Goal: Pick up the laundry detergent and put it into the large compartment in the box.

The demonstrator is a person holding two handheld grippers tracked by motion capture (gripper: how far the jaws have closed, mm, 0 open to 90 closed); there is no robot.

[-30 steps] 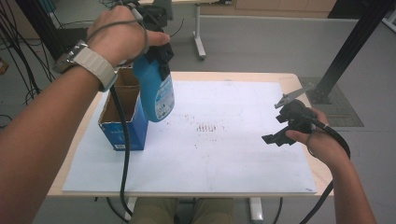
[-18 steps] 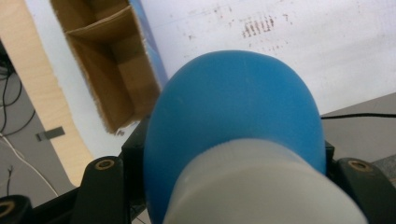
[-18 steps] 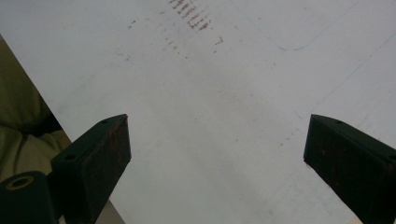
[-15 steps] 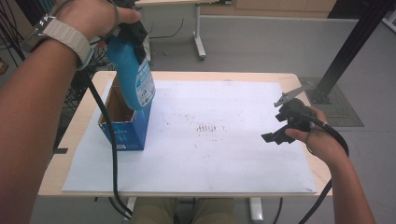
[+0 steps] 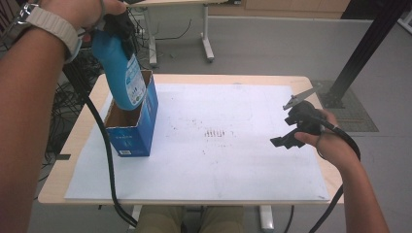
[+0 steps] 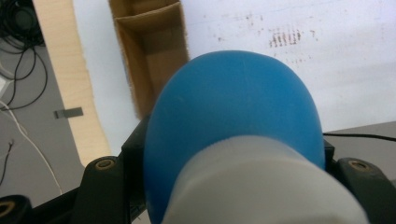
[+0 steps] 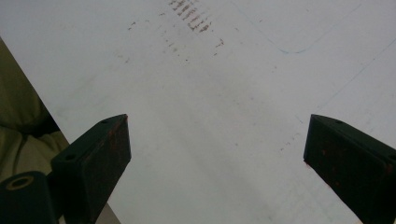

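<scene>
A blue bottle (image 5: pixel 120 73) with a white label hangs tilted over the open top of a blue cardboard box (image 5: pixel 132 125) at the table's left. My left gripper (image 5: pixel 119 26) is shut on the bottle's upper part, near its neck. In the left gripper view the blue bottle (image 6: pixel 233 126) bulges between the jaws, with the brown inside of the box (image 6: pixel 154 56) beyond it. My right gripper (image 5: pixel 286 136) rests low over the white sheet (image 5: pixel 233 165) at the right, open, with nothing between its fingers (image 7: pixel 93 158).
The white sheet covers most of the wooden table (image 5: pixel 63 160) and bears faint brown marks (image 5: pixel 216 133) at its middle. A black cable (image 5: pixel 104 145) trails from the left gripper past the box. A black post (image 5: pixel 362 53) stands beyond the right corner.
The left gripper has carried the bottle left and upward, from beside the box to above its open top. The right gripper has not moved.
</scene>
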